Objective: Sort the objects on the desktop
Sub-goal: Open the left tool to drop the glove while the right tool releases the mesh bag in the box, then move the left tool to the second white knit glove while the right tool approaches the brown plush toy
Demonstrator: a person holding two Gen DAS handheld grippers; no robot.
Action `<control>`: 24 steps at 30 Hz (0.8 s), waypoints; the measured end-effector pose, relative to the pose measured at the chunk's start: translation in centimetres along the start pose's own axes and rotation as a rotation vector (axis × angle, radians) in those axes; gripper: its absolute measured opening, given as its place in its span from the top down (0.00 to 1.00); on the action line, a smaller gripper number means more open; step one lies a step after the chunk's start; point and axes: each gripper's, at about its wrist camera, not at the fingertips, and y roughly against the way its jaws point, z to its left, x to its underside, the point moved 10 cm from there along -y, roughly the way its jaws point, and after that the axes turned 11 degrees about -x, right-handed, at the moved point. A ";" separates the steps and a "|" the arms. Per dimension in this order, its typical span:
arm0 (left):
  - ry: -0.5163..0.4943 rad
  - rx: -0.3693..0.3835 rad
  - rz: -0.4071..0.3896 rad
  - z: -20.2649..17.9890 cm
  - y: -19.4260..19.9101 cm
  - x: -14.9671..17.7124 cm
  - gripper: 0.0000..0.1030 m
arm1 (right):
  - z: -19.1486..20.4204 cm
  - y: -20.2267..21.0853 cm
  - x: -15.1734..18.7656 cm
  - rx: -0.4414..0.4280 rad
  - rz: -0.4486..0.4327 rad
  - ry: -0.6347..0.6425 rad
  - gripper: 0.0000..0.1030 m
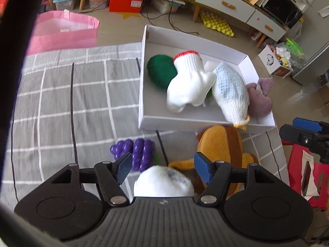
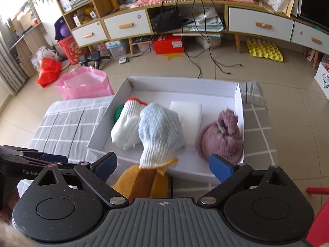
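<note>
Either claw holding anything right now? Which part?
Nothing held. Left claw is open above a white glove; right claw is open, with the blue-dotted glove draped over the box's edge, ungripped.

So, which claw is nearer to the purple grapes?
Left. The left claw is open just beside the purple grapes. The right claw is open farther away, over the orange plush by the white box.

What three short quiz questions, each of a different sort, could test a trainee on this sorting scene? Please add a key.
1. True or false: the purple grapes lie inside the white box.
2. Which glove hangs over the box's near wall: A) red-cuffed glove B) blue-dotted glove?
3. Fill in: both the left gripper and the right gripper are ____.

Key: 1 false, they lie on the grey checked cloth; 2 B; 3 open.
</note>
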 end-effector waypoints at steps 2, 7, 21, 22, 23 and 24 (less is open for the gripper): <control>-0.001 0.002 0.022 0.2 -0.1 1.1 0.36 | 0.3 -0.7 2.0 0.003 0.042 -0.007 0.01; 0.021 0.032 0.056 -0.2 -0.5 2.4 0.34 | 0.3 -3.0 5.2 0.028 0.123 -0.032 0.01; -0.078 0.010 0.038 -3.1 -2.1 1.8 0.33 | 0.3 -5.0 5.6 0.032 0.146 -0.042 0.01; -0.081 0.008 0.035 -3.2 -2.2 1.7 0.32 | 0.4 -5.1 5.6 0.035 0.146 -0.041 0.01; -0.086 0.002 0.032 -3.2 -2.3 1.7 0.32 | 0.4 -5.1 5.6 0.038 0.146 -0.040 0.01; -0.093 -0.009 0.025 -3.2 -2.3 1.8 0.32 | 0.5 -5.3 5.5 0.041 0.149 -0.037 0.01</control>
